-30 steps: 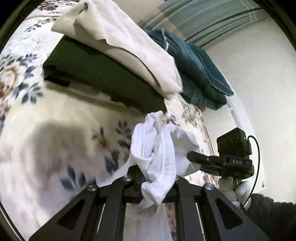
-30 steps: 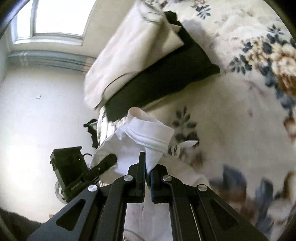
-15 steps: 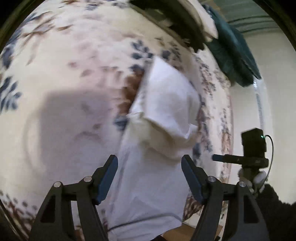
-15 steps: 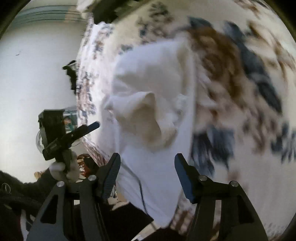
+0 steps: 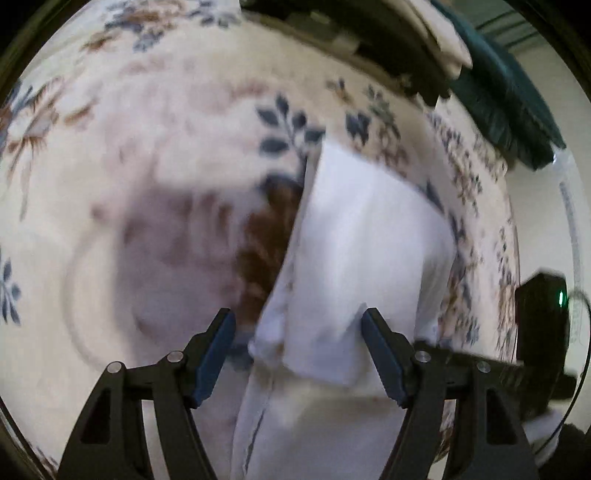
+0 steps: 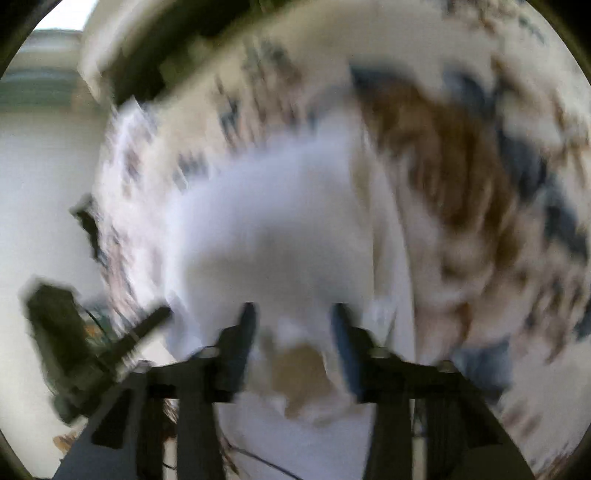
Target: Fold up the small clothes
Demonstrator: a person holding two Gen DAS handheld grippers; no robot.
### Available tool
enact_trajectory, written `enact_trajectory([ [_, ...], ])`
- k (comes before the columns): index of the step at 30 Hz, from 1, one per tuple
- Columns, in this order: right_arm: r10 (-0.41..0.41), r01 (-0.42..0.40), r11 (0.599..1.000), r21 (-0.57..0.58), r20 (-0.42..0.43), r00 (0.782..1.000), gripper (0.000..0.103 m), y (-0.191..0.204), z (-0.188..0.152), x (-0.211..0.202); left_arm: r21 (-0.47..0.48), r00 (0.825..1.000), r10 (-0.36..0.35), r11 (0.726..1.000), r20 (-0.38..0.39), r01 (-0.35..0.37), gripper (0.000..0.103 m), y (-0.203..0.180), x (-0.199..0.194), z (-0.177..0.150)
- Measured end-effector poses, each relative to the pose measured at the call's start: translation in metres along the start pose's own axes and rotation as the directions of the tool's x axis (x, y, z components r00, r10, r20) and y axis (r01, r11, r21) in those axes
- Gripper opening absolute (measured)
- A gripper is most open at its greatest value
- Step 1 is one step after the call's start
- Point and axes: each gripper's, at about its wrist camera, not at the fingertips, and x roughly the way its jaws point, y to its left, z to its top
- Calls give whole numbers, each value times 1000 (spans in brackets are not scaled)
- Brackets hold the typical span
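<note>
- White garment (image 5: 369, 240) is lying folded on the floral bedspread (image 5: 155, 147), reaching ahead from between both pairs of jaws.
- Soft, matte cloth is showing a crisp straight edge.
- Dark folded clothes (image 5: 369, 33) are lying far ahead.
- Left gripper (image 5: 297, 343) is standing released, touching nothing.
- Right gripper (image 6: 291, 332), blurred, is closing over the garment, not yet pinching.

No readable text, label, brand, number or sign appears in either wrist view. The only mark is a small green indicator light (image 5: 562, 297) glowing on the black device at the right edge of the left wrist view; it carries no lettering. The right wrist view is too motion-blurred to make out any print
</note>
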Motion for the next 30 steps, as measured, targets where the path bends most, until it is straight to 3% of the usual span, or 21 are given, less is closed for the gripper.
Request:
enact_trajectory([
  [3,-19,16,1000,-23,-110,994,35,-10,-42,12,4,998,-3,1000,-60,3,69,6,-2,-25],
  [5,50,-42,997,59,-143,988,35,-30,-65,2,5,997,-1,1000,-80,2,69,11,-10,-40],
  [8,195,-170,951,256,-73,978,37,-67,-74,-21,-58,995,-81,995,-62,77,69,22,-21,-44],
  [10,269,-256,898,357,15,963,49,-85,-69,-30,-119,991,-128,985,-42,123,69,27,-19,-37],
  [13,300,-309,858,410,88,950,51,-99,-55,-30,-218,980,-197,957,-6,191,69,36,-10,-26],
  [17,219,-221,897,384,48,974,51,-93,-39,-9,-281,973,-220,932,67,230,64,37,2,-14],
  [18,203,-206,903,376,49,978,44,-90,-39,-12,-270,975,-204,937,87,220,38,33,2,-11],
  [19,170,-179,914,365,58,984,20,-87,-39,-13,-253,977,-194,944,89,210,17,30,2,-9],
  [20,128,-142,925,353,63,990,11,-83,-40,-15,-234,982,-167,955,86,183,17,24,2,-7],
  [22,112,-140,925,354,99,989,8,-81,-46,-24,-196,982,-157,965,104,175,14,17,-4,-9],
  [26,92,-143,930,340,162,983,7,-74,-56,-53,-167,981,-157,970,112,175,13,9,-15,-17],
  [30,77,-128,936,327,164,983,7,-78,-57,-68,-178,986,-149,971,74,160,14,11,-7,-22],
])
